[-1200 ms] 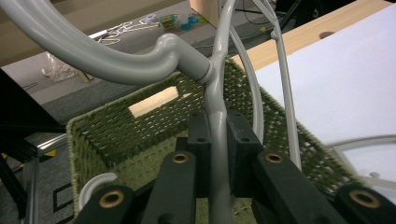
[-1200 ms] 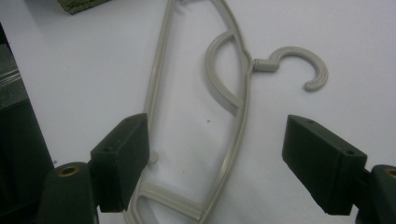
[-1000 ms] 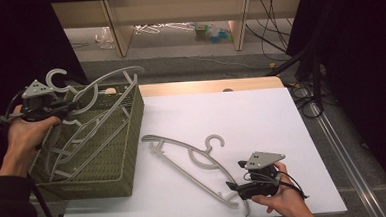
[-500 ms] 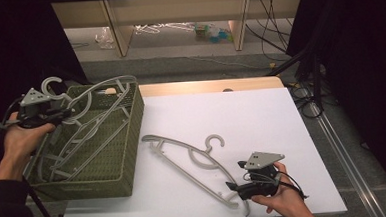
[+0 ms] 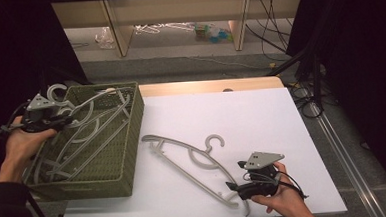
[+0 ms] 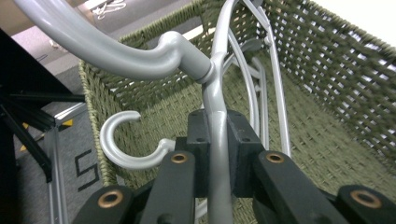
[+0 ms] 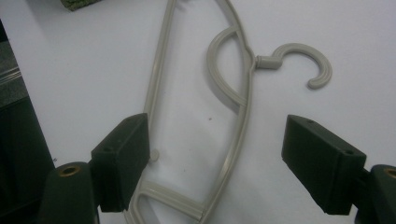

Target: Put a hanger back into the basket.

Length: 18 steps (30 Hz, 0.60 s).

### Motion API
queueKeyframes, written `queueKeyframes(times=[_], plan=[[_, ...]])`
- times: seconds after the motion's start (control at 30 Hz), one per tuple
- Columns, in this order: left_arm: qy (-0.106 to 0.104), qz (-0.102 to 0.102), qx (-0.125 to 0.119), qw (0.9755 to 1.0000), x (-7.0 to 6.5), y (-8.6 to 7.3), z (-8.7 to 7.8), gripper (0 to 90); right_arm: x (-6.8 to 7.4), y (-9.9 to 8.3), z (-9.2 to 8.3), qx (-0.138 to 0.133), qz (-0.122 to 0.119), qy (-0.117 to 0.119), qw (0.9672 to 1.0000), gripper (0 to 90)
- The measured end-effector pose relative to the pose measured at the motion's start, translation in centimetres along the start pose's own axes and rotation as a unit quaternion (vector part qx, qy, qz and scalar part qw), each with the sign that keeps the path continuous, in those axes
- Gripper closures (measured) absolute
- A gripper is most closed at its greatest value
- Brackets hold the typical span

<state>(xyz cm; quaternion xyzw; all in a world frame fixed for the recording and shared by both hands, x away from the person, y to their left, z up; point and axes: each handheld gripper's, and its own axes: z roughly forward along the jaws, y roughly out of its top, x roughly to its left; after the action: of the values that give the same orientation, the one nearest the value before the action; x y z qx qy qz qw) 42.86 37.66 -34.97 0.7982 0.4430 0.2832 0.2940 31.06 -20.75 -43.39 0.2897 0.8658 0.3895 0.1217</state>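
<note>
High view: left tongs clamp a grey hanger over the green woven basket at the desk left edge; beige hanger lies flat mid-desk.
Left gripper view: pads pinch the hanger's neck; lower it flat before letting go, hook inside the rim.
Right gripper view: right tongs gape open, straddling the beige hanger's end, nothing held.

A white table with a wooden far edge is seen from above in a dim room. Beyond it, grey floor is lit under a pale wooden shelf unit, where clutter is scattered. Black drapes and cables are seen at the right.
</note>
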Motion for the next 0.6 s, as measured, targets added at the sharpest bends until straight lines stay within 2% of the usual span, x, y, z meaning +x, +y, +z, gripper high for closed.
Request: queueKeyframes(times=[0.2,0.3,0.33,0.6], plan=[[-0.01,0.01,0.019,0.9997,-0.8,-0.1,1.4,80.6,-0.1,0.0,0.0,-0.002,-0.003,-0.002,1.0,24.6],[-0.017,0.002,0.014,0.9997,-1.1,-0.4,2.2,80.3,-0.1,0.0,0.0,-0.001,-0.003,-0.002,1.0,24.6],[-0.018,0.001,0.031,0.9994,-1.1,-0.5,2.4,80.3,-0.1,0.0,0.0,-0.001,-0.003,-0.002,1.0,24.6],[-0.022,-0.022,0.048,0.9984,-1.3,-2.0,4.2,80.3,-0.1,0.0,0.0,-0.001,-0.003,-0.002,1.0,24.6]])
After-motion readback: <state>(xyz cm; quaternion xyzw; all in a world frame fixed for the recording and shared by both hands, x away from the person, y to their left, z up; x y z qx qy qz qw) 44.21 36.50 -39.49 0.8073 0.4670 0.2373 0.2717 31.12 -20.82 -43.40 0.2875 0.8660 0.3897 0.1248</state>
